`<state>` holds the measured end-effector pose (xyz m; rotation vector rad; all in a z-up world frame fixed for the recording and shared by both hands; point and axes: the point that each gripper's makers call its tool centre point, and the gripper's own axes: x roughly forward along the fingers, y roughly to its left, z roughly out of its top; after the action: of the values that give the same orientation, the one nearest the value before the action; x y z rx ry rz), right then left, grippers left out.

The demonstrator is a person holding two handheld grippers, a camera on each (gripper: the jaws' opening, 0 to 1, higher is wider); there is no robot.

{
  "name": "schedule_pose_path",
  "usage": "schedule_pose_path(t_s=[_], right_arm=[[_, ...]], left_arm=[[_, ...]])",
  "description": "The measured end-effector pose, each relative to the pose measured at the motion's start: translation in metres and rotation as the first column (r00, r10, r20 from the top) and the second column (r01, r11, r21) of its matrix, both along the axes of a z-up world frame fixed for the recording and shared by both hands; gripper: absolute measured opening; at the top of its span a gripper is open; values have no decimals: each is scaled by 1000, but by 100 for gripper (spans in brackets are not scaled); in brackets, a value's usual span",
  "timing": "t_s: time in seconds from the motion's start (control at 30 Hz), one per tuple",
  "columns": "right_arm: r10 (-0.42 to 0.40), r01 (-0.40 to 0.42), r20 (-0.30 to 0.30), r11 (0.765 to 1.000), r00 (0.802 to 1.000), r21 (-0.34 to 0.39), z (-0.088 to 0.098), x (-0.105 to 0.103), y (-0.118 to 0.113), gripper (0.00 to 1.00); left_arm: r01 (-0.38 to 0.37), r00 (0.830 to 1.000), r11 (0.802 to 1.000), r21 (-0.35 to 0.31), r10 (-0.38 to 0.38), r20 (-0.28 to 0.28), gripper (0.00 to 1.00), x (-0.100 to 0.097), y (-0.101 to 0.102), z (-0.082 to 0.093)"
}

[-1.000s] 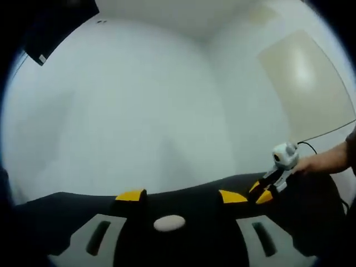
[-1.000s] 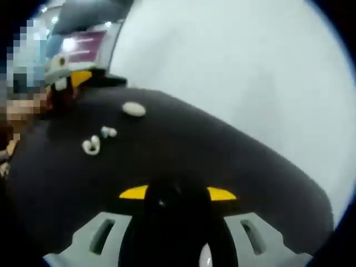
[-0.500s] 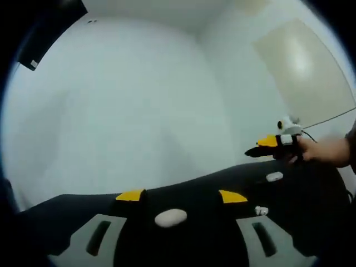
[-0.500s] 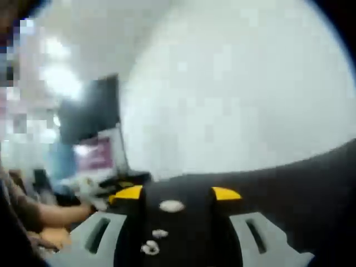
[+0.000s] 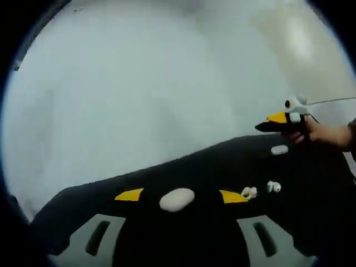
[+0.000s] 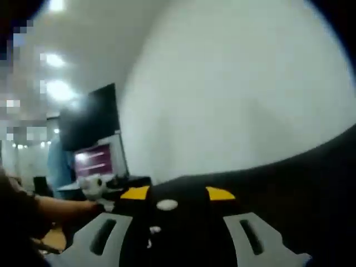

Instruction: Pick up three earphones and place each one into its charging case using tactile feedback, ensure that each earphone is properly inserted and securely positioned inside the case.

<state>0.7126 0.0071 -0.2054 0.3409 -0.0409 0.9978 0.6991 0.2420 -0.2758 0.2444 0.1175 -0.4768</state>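
Note:
A white oval charging case [image 5: 177, 199] lies on the black table [image 5: 211, 167], just beyond the yellow tips of my left gripper [image 5: 181, 195], whose jaws stand open and hold nothing. Two white earphones [image 5: 248, 192] [image 5: 273, 187] lie to its right, and a second white case [image 5: 279, 149] lies farther back. Above that case a hand [image 5: 325, 134] holds my right gripper [image 5: 262, 127]. In the right gripper view, my right gripper [image 6: 178, 193] is open; a white case [image 6: 167, 204] and two earphones [image 6: 154, 229] [image 6: 149, 243] lie between its jaws' lines on the table.
A plain white wall rises behind the table. In the right gripper view, a dark monitor [image 6: 92, 133] with a lit screen stands at the back left. In front of it, a person's arm [image 6: 50, 208] holds the left gripper [image 6: 92, 186].
The right gripper has lifted off the table and now hovers above the far case. The left view has tipped down, bringing the two earphones into sight. The right view has swung low along the table.

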Motion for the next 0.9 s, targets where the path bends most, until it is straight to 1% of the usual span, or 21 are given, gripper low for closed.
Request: schedule_pose_path(t_s=[0.03, 0.07, 0.1, 0.17, 0.2, 0.27, 0.33, 0.37, 0.4, 0.47, 0.5, 0.53, 0.57, 0.63, 0.7, 0.73, 0.77, 0.8, 0.83, 0.87, 0.9], right_arm=[[5, -5, 0, 1000, 1000, 7, 2, -2, 1, 38], [10, -10, 6, 1000, 1000, 13, 5, -4, 3, 38], [15, -16, 10, 1000, 1000, 17, 6, -5, 5, 38], [34, -34, 15, 999, 999, 11, 6, -9, 11, 38], [44, -44, 13, 999, 999, 5, 4, -11, 13, 38], [64, -64, 15, 998, 998, -2, 4, -15, 17, 38], [74, -74, 19, 997, 997, -2, 4, -18, 19, 38], [79, -79, 19, 997, 997, -4, 4, -19, 20, 38], [84, -84, 19, 996, 996, -5, 4, -21, 20, 38], [93, -93, 34, 996, 995, -5, 8, -24, 21, 38], [92, -92, 40, 996, 995, -4, 10, -24, 20, 38], [93, -93, 46, 996, 995, 0, 12, -25, 20, 38], [95, -96, 48, 995, 994, 6, 14, -26, 19, 38], [99, -100, 50, 995, 994, 18, 16, -27, 19, 38], [100, -100, 43, 995, 994, 14, 14, -27, 19, 38], [99, -100, 40, 995, 994, 6, 12, -27, 19, 38], [98, -98, 39, 995, 994, -3, 11, -27, 20, 38], [98, -98, 41, 995, 994, -8, 10, -27, 20, 38], [95, -95, 44, 995, 994, -15, 10, -27, 20, 38], [92, -91, 48, 996, 995, -21, 9, -26, 20, 38], [89, -87, 49, 996, 995, -27, 7, -25, 19, 38]], left_arm=[[12, 999, 1000, 20, -11, -42, 51, 6, 1, -4], [10, 998, 999, 53, -6, -64, 51, 14, 5, -7], [9, 997, 995, 97, -1, -78, 52, 23, 10, -9], [17, 995, 988, 154, -1, -103, 54, 39, 14, -16], [44, 990, 988, 150, -23, -139, 55, 47, 11, -23], [132, 973, 983, 124, -105, -205, 54, 52, 1, -35], [172, 961, 976, 137, -136, -239, 54, 56, 0, -42], [184, 959, 978, 97, -157, -234, 54, 59, -3, -39], [199, 956, 974, 104, -170, -241, 54, 61, -1, -38], [188, 957, 976, 105, -159, -242, 51, 68, 6, -37], [167, 957, 982, 88, -140, -255, 50, 71, 10, -39], [174, 949, 982, 71, -148, -279, 50, 71, 9, -41], [178, 948, 982, 63, -154, -279, 50, 73, 8, -42], [226, 937, 974, 20, -212, -277, 49, 72, -4, -43], [249, 927, 969, -7, -240, -289, 48, 71, -10, -45], [250, 922, 968, -30, -247, -299, 45, 70, -13, -47], [263, 908, 962, -70, -271, -319, 38, 66, -18, -48], [249, 901, 963, -100, -268, -342, 36, 64, -19, -49], [261, 907, 963, -73, -270, -323, 35, 65, -19, -47], [263, 907, 963, -65, -270, -324, 35, 63, -19, -47], [268, 907, 962, -57, -272, -321, 35, 66, -21, -46]])
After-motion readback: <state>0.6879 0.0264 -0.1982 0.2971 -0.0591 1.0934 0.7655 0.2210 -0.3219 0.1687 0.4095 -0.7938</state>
